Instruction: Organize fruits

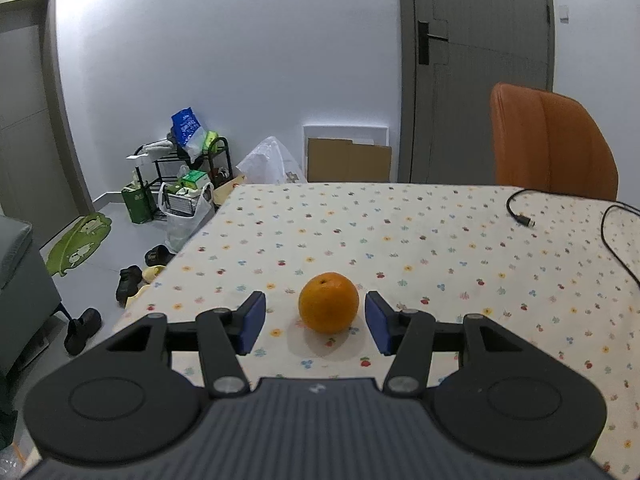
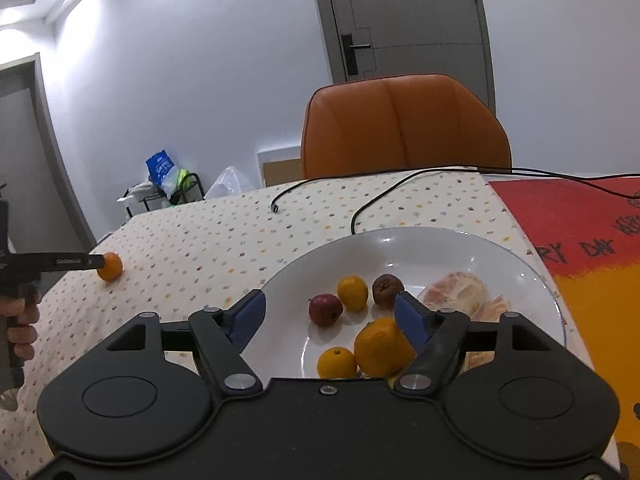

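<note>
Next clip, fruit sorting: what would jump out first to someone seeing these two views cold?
A lone orange sits on the flowered tablecloth, framed between the open blue pads of the left gripper, not yet touched. In the right wrist view, the open right gripper hangs over a white plate that already holds small oranges, two dark red fruits and peeled segments. An orange chair stands behind the table.

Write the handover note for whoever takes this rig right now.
Left gripper: open, fingers either side of the lone orange on the tablecloth, not closed on it yet.
Right gripper: open, empty, over the white plate.
Done: the plate holds three oranges, two dark red fruits and some peeled segments.
Left: grip the lone orange and carry it to the plate. Mind the black cable behind the plate.
</note>
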